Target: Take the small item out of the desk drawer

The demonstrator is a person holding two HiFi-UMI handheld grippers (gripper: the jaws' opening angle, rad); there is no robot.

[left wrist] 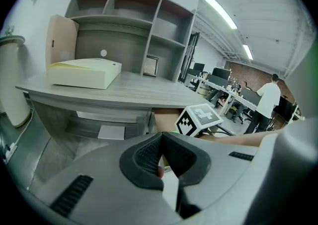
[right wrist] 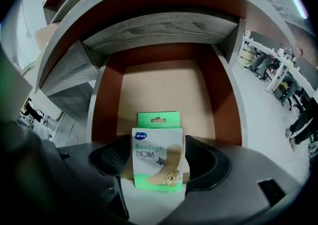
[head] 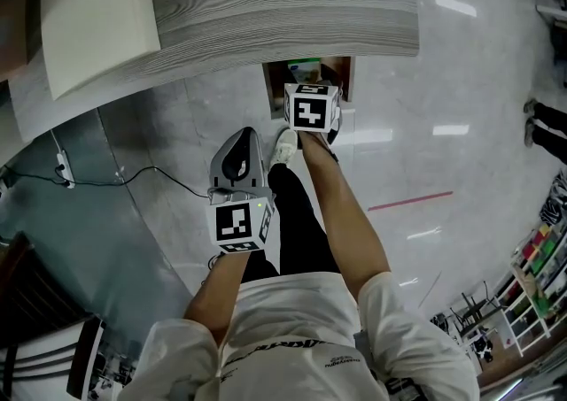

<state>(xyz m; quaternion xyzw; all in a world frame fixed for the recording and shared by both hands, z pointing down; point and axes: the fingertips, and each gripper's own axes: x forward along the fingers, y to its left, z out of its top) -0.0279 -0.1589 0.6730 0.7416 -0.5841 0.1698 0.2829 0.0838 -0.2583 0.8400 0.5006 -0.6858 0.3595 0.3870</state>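
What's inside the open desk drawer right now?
The drawer shows a bare tan floor. The bandage box is held in the right gripper at the drawer's near end; box and gripper cover the floor's front strip.

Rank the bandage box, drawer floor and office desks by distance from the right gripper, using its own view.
1. bandage box, held between the fingers.
2. drawer floor, just beyond, centre.
3. office desks, far off at the right edge.

Right gripper extended, clamping bandage box; left gripper closed.
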